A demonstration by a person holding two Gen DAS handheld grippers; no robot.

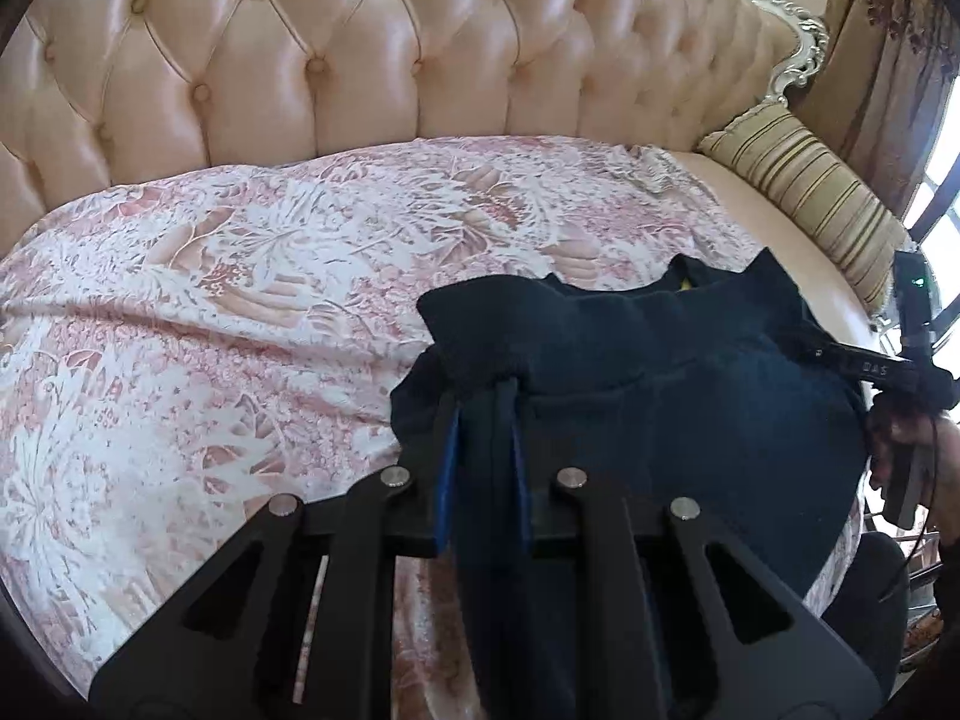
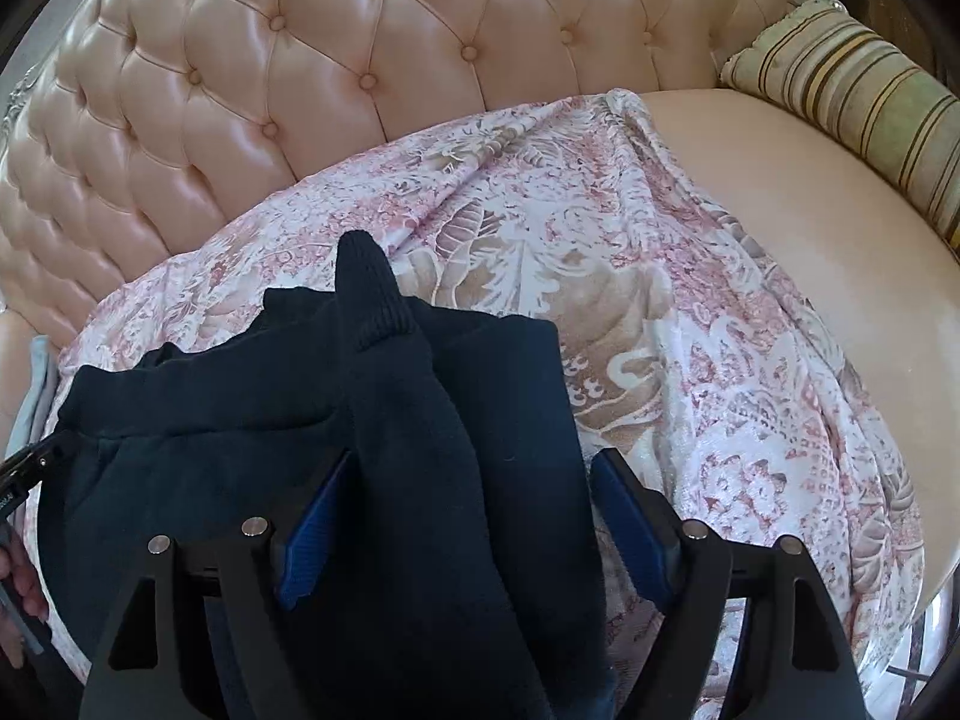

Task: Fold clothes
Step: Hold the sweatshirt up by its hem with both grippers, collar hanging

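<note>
The left gripper (image 1: 483, 414) is clamped on a fold of the one dark navy garment (image 1: 690, 408), its fingertips buried in cloth. The right gripper (image 2: 474, 516) stands wide, cloth draped between its pads, seemingly unpinched. The garment lies on one floral blanket (image 1: 210, 300) over a tufted sofa (image 1: 360, 48), one striped cushion (image 1: 810, 198) beyond.

Home living room, tufted sofa (image 1: 360, 48), striped cushion (image 1: 804, 192), curtain (image 1: 888, 60)

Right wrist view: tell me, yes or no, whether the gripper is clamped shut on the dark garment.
No, the right gripper stands wide open, with the dark garment lying loosely between its blue pads.
</note>
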